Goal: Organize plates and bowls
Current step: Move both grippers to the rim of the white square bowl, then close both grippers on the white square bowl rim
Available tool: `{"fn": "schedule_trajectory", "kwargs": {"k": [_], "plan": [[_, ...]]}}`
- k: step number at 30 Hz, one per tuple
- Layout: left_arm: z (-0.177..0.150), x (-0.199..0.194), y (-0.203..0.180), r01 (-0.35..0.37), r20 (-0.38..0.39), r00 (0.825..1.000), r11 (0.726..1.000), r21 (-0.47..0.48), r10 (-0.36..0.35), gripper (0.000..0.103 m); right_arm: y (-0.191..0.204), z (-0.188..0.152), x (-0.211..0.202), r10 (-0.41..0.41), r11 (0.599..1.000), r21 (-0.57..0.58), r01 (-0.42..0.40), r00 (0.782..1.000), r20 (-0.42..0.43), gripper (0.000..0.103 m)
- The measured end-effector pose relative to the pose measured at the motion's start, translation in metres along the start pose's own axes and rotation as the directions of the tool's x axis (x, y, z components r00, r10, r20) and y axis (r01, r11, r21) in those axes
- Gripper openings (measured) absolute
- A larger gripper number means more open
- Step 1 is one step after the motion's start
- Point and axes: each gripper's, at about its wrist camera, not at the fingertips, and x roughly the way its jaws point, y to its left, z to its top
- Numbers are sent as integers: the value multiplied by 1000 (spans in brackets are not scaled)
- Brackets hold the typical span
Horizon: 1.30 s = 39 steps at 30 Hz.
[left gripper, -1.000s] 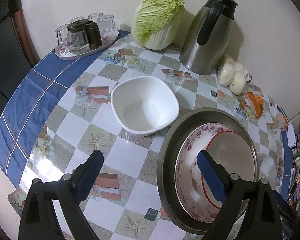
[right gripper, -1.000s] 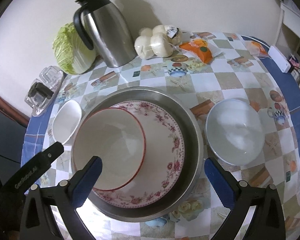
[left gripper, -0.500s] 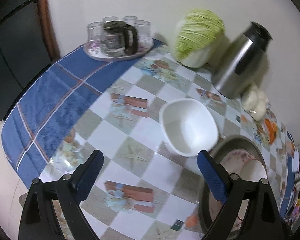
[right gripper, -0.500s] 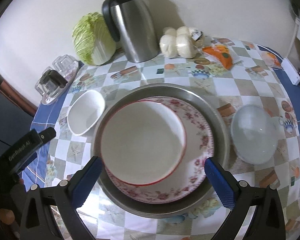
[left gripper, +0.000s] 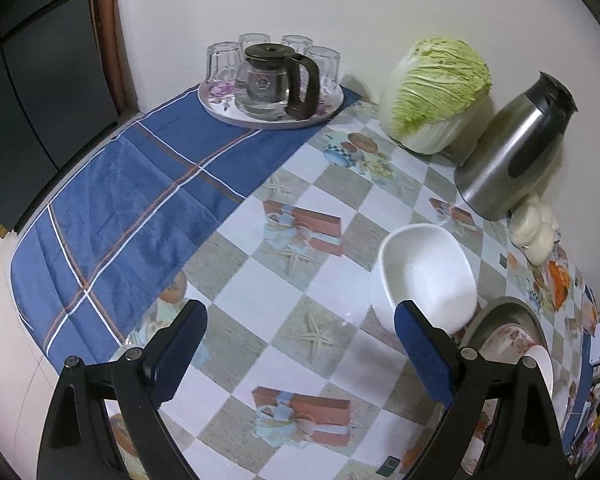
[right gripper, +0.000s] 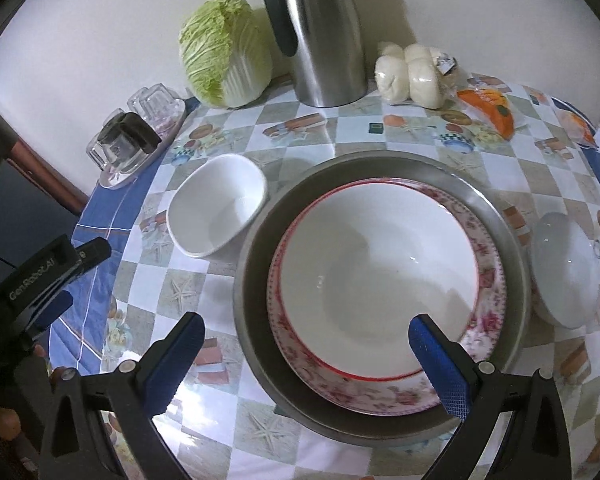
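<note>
A steel tray [right gripper: 256, 280] holds a floral-rimmed plate [right gripper: 488, 280] with a red-rimmed white bowl [right gripper: 380, 276] nested in it. A square white bowl [right gripper: 216, 208] sits on the table left of the tray; it also shows in the left wrist view [left gripper: 424, 276]. A pale round bowl [right gripper: 564, 268] sits right of the tray. My right gripper [right gripper: 316, 356] is open and empty above the tray's near edge. My left gripper [left gripper: 300, 352] is open and empty over the table, left of the square bowl; its body shows in the right wrist view [right gripper: 44, 272].
Along the wall stand a cabbage [right gripper: 224, 52], a steel thermos jug [right gripper: 320, 36], bagged buns [right gripper: 412, 72] and an orange packet [right gripper: 492, 112]. A round tray with glasses and a glass pot [left gripper: 272, 80] sits at the far left on a blue cloth [left gripper: 132, 204].
My left gripper swung left and back, so the stacked tray slid to the right edge of its view. My right gripper moved forward and centred over the stack.
</note>
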Motion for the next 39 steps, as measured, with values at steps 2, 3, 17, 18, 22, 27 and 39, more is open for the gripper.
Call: {"fn": "schedule_trajectory", "kwargs": {"k": [2,3,17,18,22,27,39], "plan": [[3,4,5,-4,-1,1000,1000,-5,4,95,4,1,3,-8,1000,1,8,1000,5,103],[4,5,6,-6,-1,1000,1000,-9,6,95,6,1,4,-6,1000,3,6,1000,7,103],[11,24,-4,85,21,996,996,-9,-84,95,16,18,18,-29,999,15,29,1000,3,103],[11,26,-7,87,24,996,996,2,-87,95,16,21,18,-32,999,11,32,999,1,103],[14,32,-14,103,6,995,994,43,-103,95,17,37,17,-61,998,-14,61,998,5,103],[17,42,-19,137,-2,991,989,63,-137,95,23,61,14,-33,998,-45,33,999,12,103],[15,67,-29,224,-25,975,974,29,-223,95,38,102,30,-71,986,-149,74,997,28,85]]}}
